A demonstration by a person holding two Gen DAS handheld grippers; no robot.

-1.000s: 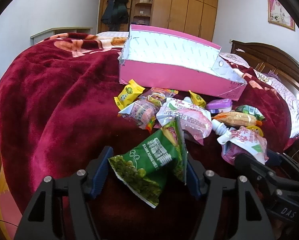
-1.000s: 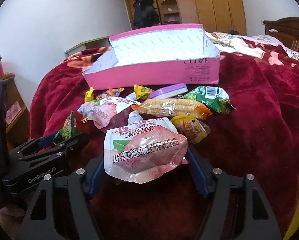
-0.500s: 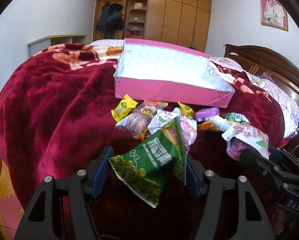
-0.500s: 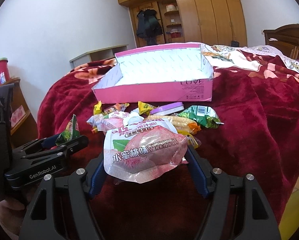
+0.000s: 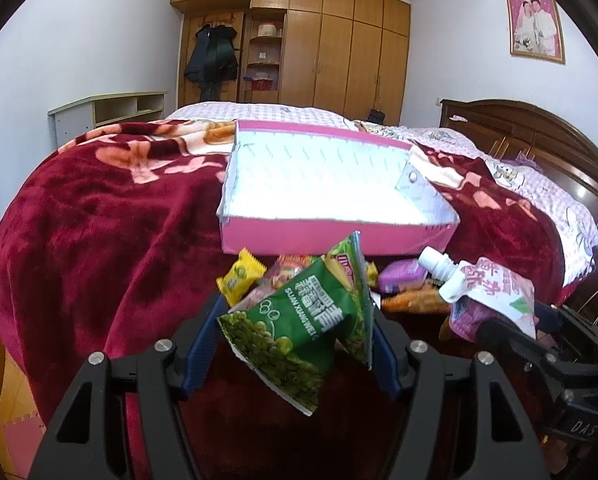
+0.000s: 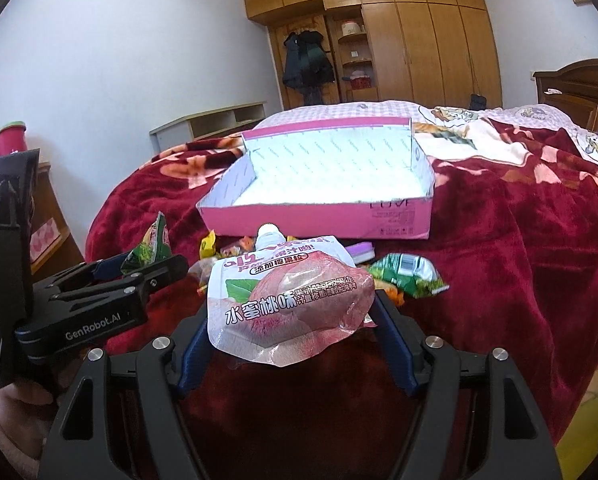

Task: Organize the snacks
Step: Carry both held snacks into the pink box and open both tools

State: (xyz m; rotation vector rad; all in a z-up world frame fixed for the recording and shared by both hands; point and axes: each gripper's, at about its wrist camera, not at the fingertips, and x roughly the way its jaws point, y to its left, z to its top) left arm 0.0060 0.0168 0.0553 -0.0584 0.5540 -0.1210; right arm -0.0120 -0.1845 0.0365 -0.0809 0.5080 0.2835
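While each claw grips, green packet [image 5: 299, 332] and peach pouch [image 6: 287, 304] hide snacks.

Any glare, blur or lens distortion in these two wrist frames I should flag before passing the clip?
Left wrist view: the pink box has a blown-out white floor, the snack pile behind the green pea packet is slightly soft, and fisheye bends the walls, with dark corners. Right wrist view: glare on the clear base of the peach jelly pouch, but its print is legible; same barrel distortion.

Green foil pea snack packet [image 5: 299, 328] held tilted, pink peach jelly spout pouch [image 6: 287, 308] held, open pink cardboard box [image 5: 331, 236] on bed behind loose snacks.
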